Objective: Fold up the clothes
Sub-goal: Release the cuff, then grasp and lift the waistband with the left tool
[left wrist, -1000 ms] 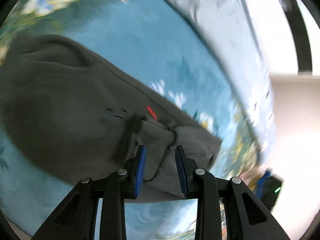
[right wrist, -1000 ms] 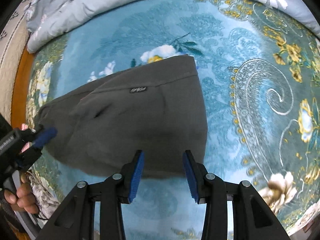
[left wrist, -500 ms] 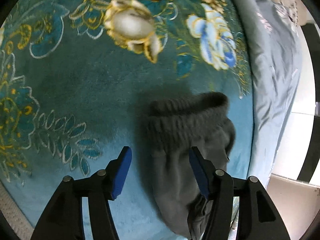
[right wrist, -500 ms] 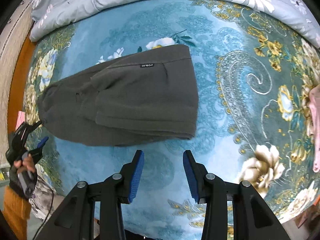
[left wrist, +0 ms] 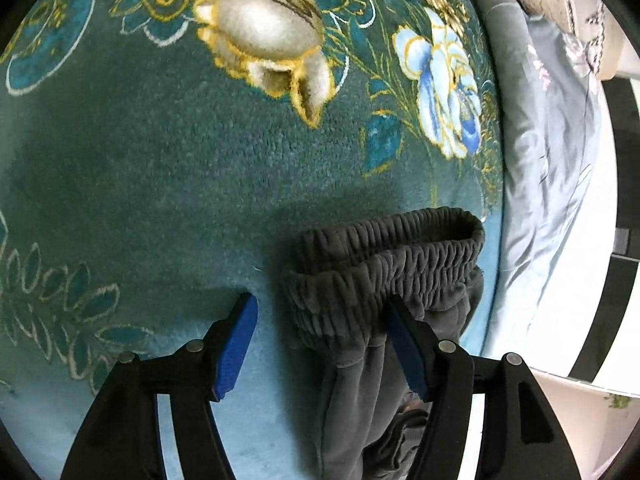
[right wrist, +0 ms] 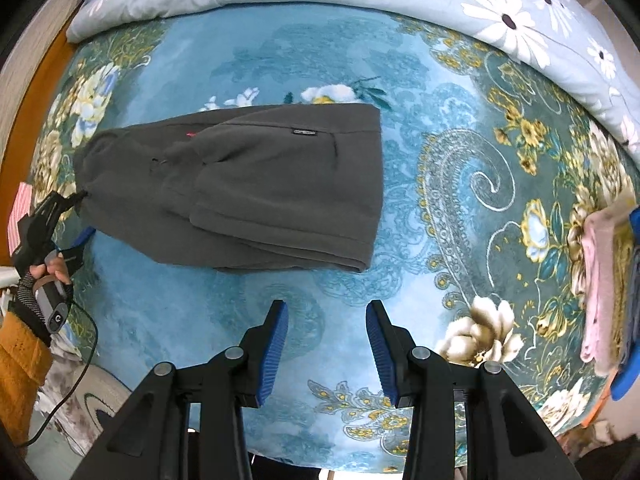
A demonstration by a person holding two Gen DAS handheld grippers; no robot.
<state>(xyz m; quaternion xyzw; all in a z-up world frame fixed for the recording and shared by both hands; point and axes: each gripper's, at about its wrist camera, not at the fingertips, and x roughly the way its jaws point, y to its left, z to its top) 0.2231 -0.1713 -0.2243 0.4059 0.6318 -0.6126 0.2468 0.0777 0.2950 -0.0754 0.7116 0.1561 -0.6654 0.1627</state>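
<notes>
We have our left gripper (left wrist: 320, 344) spread wide around the elastic cuffs (left wrist: 384, 264) of the grey trousers (right wrist: 248, 184), which lie folded across the blue floral blanket (right wrist: 460, 184) on the bed. Our right gripper (right wrist: 326, 344) hovers released above bare blanket, just short of the trousers' near edge. To fold well, we should close on both cuff layers together, then carry them over toward the waist end while the right side pins the cloth. From the left wrist view we cannot tell how far the right pad sinks into the fabric, and the trouser leg runs out of frame below.
</notes>
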